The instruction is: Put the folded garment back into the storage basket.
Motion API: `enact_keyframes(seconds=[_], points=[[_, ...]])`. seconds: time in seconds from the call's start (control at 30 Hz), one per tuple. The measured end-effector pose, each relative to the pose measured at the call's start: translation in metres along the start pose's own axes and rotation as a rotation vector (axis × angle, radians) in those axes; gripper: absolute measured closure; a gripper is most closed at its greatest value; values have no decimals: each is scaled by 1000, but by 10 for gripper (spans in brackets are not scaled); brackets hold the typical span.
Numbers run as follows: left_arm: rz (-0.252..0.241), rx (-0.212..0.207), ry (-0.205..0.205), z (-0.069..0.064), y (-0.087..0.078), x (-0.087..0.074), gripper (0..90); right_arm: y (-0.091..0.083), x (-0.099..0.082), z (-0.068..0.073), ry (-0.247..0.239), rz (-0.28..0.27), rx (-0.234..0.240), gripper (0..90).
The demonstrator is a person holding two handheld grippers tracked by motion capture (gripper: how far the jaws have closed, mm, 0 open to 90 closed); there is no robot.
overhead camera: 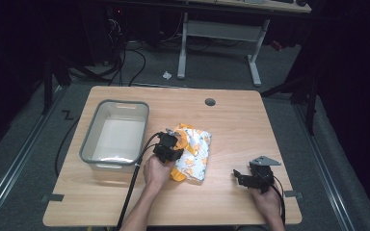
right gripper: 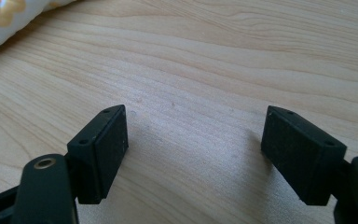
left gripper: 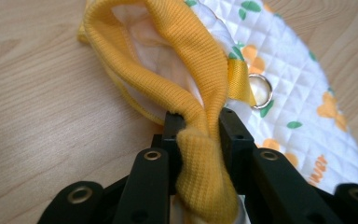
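Observation:
A small quilted garment (overhead camera: 195,153), white with orange flowers and yellow ribbed trim, lies folded in the middle of the wooden table (overhead camera: 231,120). My left gripper (overhead camera: 169,144) sits at its left edge, shut on the yellow ribbed trim (left gripper: 200,154), which bunches up between the two pads. A metal ring (left gripper: 260,90) on a yellow strap shows just beyond the jaws. My right gripper (overhead camera: 243,176) rests low over bare table to the right of the garment, its jaws wide open (right gripper: 193,144) with nothing between them. A corner of the garment (right gripper: 9,18) shows far off in the right gripper view.
A grey plastic tub (overhead camera: 116,134) stands on the left part of the table, close beside the left gripper. A round cable hole (overhead camera: 210,102) sits near the far edge. Beyond the table are a white desk frame (overhead camera: 219,36) and floor cables.

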State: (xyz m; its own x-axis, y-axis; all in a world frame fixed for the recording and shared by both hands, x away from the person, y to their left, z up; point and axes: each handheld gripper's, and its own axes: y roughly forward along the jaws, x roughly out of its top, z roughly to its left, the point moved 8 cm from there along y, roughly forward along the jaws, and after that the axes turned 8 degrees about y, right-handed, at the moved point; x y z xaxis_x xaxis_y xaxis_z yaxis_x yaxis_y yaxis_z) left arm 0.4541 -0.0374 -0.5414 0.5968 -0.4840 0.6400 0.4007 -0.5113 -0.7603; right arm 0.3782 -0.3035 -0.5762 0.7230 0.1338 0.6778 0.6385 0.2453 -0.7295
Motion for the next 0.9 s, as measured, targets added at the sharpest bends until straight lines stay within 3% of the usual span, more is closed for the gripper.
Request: enact_keyframes(seconds=[0.17, 0.9], points=[[-49, -4, 20, -4, -12, 8, 756, 0, 0, 0, 1, 1, 0, 232], [-143, -56, 47, -11, -49, 28, 769, 0, 0, 0, 0, 1, 0, 232]])
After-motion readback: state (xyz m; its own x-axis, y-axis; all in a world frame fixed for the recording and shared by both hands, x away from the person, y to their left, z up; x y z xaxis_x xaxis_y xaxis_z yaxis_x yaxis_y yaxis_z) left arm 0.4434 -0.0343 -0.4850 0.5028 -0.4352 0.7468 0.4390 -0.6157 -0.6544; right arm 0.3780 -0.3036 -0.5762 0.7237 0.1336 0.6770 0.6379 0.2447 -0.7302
